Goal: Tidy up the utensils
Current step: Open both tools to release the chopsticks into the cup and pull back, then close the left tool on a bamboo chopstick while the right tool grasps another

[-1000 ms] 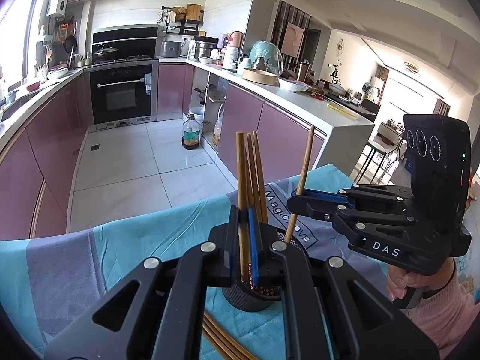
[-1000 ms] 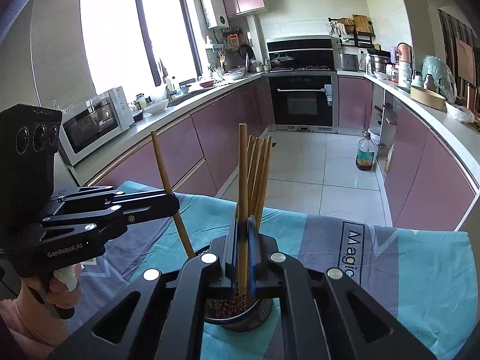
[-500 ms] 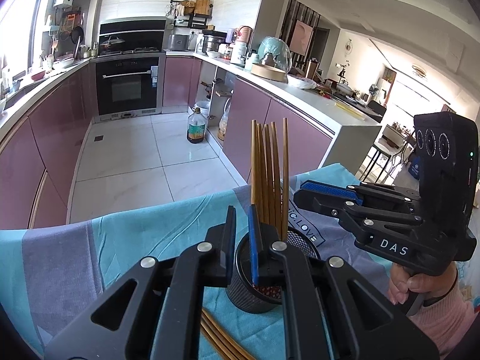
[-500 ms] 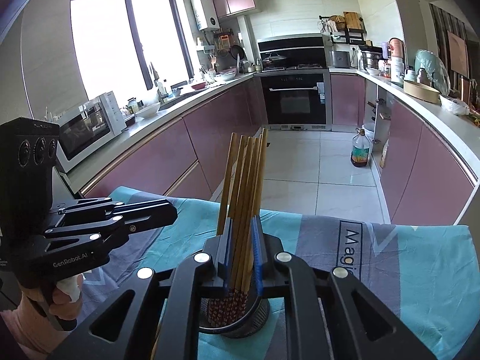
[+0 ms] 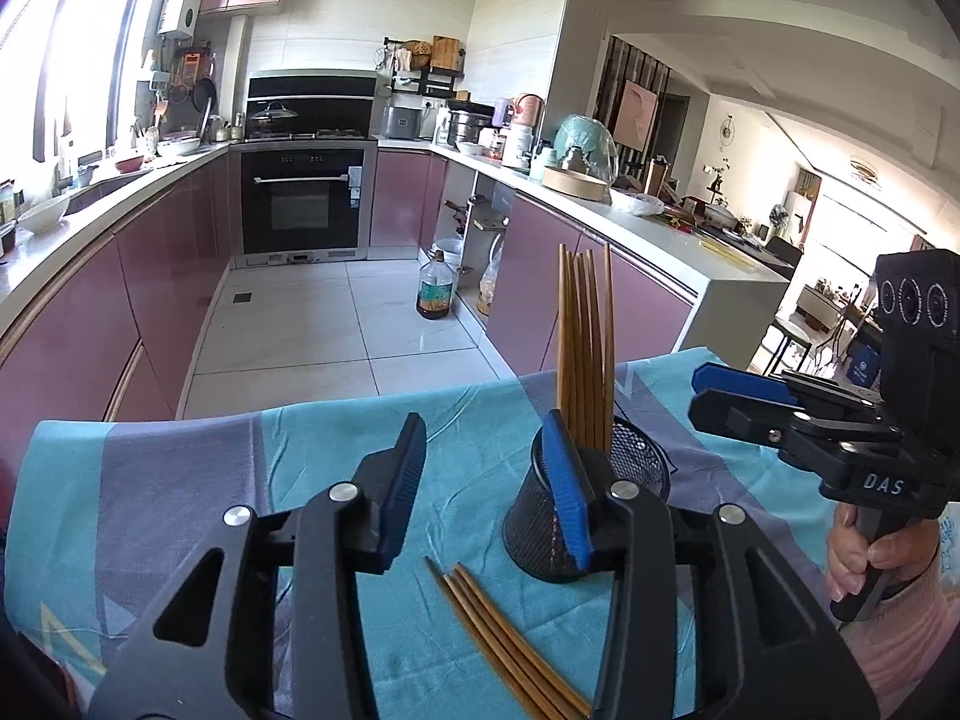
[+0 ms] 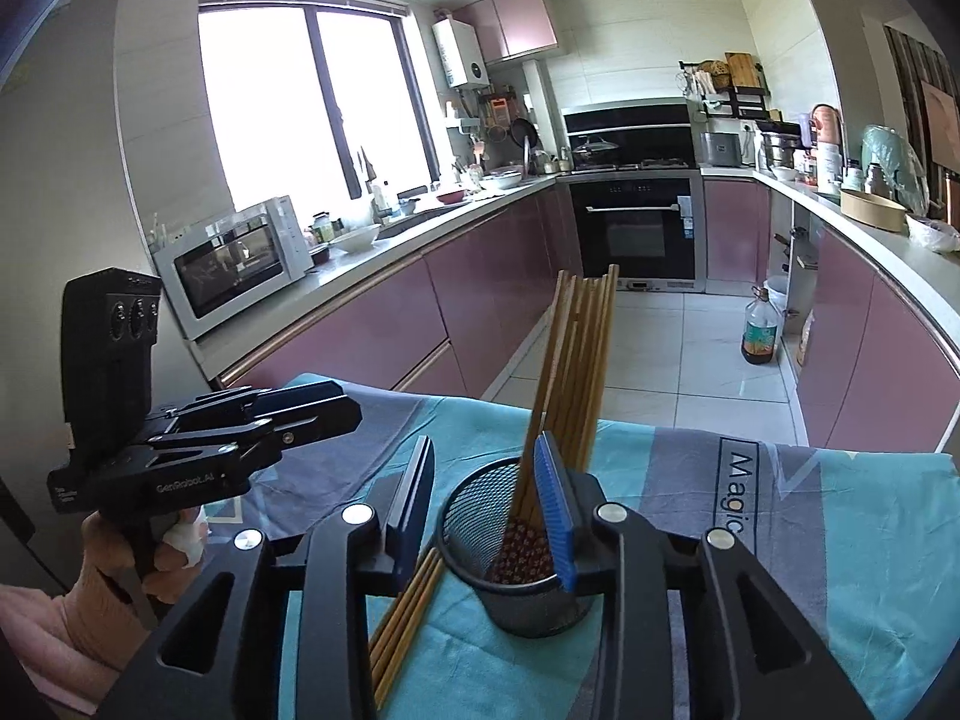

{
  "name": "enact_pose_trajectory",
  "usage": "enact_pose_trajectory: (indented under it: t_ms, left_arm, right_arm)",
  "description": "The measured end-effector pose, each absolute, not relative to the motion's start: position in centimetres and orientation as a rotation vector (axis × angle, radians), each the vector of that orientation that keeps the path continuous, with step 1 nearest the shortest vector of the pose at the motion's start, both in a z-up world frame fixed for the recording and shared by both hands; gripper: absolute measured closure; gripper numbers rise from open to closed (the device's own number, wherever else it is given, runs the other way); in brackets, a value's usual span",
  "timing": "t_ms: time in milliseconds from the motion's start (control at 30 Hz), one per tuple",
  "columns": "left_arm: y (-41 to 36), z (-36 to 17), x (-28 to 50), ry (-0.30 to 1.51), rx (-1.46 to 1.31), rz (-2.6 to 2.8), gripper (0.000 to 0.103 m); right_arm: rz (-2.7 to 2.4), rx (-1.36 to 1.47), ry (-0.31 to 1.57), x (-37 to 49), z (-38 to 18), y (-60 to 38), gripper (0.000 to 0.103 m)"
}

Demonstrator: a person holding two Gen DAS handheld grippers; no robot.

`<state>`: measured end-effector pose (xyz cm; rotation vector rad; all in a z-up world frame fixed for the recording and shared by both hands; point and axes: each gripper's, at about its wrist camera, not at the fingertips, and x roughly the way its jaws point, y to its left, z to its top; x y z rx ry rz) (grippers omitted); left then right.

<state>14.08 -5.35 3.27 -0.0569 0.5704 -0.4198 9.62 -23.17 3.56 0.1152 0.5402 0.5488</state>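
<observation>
on the teal-clothed desk [image 5: 180, 480], brown wooden chopsticks [image 5: 585, 348] stand in a black mesh cup [image 6: 528, 576]; more chopsticks [image 5: 504, 636] lie beside it; left gripper [image 5: 489, 480] and right gripper [image 6: 486, 504] jaws both open, empty.

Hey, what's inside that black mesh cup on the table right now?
The black mesh cup holds a bundle of wooden chopsticks, standing and leaning against its rim. Their patterned lower ends show through the mesh. The right gripper hides part of the cup's bottom.

Bright daylight pours through the kitchen window [image 6: 312, 108], which is blown out to white (strong glare); fisheye bending curves the edges, corners vignette black, foreground stays sharp
</observation>
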Motion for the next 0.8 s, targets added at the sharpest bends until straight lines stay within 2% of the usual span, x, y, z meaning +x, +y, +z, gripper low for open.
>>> enact_pose_trajectory:
  t_ms: [167, 433, 800]
  left_arm:
    - [-3.2, 1.4, 12.1, 0.599, -0.055, -0.371, 0.054]
    - [-2.2, -3.2, 10.0, 0.709, -0.049, -0.341, 0.053]
    - [-4.1, -8.1, 9.4, 0.834, -0.024, -0.354, 0.053]
  right_arm:
    - [0.627, 0.083, 0.584, 7.6, 1.8, -21.3, 0.066]
    - [0.651, 0.075, 0.777, 7.2, -4.4, -18.3, 0.066]
    - [0.603, 0.078, 0.869, 7.7, -7.5, -17.5, 0.066]
